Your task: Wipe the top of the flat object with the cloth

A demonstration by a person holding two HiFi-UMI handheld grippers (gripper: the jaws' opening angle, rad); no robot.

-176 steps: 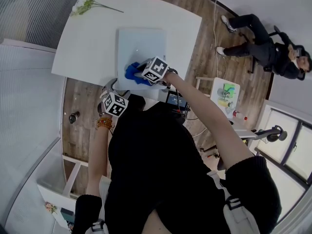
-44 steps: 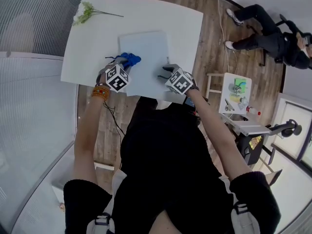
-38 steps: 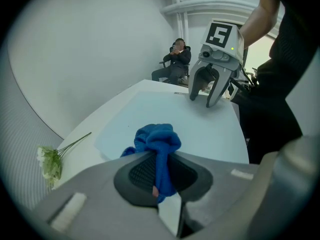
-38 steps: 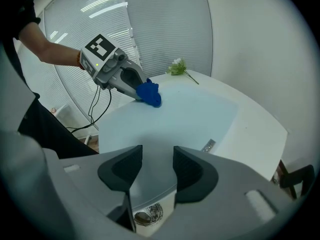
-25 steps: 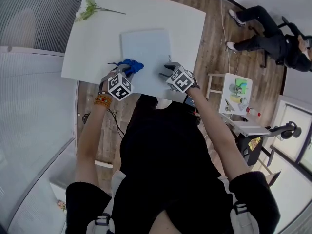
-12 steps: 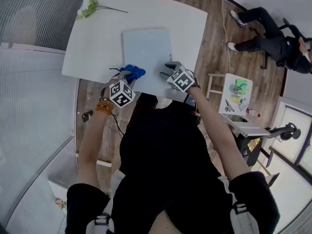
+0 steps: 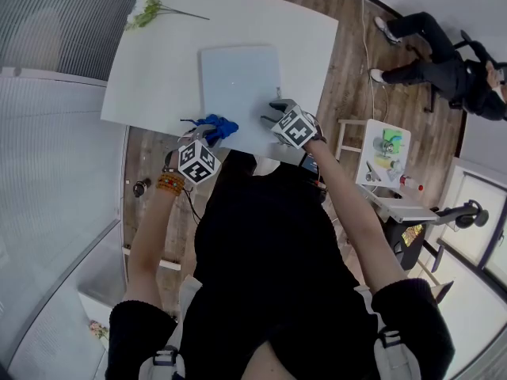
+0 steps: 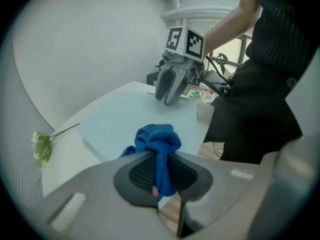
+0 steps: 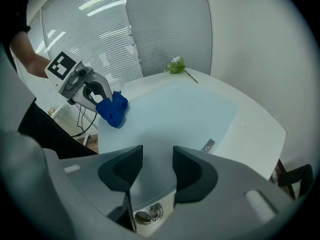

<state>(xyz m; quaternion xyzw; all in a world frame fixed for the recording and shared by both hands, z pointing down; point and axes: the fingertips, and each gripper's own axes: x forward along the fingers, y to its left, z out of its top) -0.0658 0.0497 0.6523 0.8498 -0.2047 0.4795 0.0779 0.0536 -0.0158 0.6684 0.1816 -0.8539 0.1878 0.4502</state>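
At near edge of white surface [image 7: 158, 62]: pale blue flat rectangular panel [image 7: 240, 81] lying flat, long side running away from the person. Left gripper [image 8: 160, 176] jaws clamped on bunched blue cloth [image 8: 159, 141], cloth at panel's near left corner. Right gripper [image 9: 157, 166] jaws a narrow gap apart, nothing between them, over panel's near right edge. Green flower sprig [image 7: 150, 8] at surface's far left corner, well apart from panel
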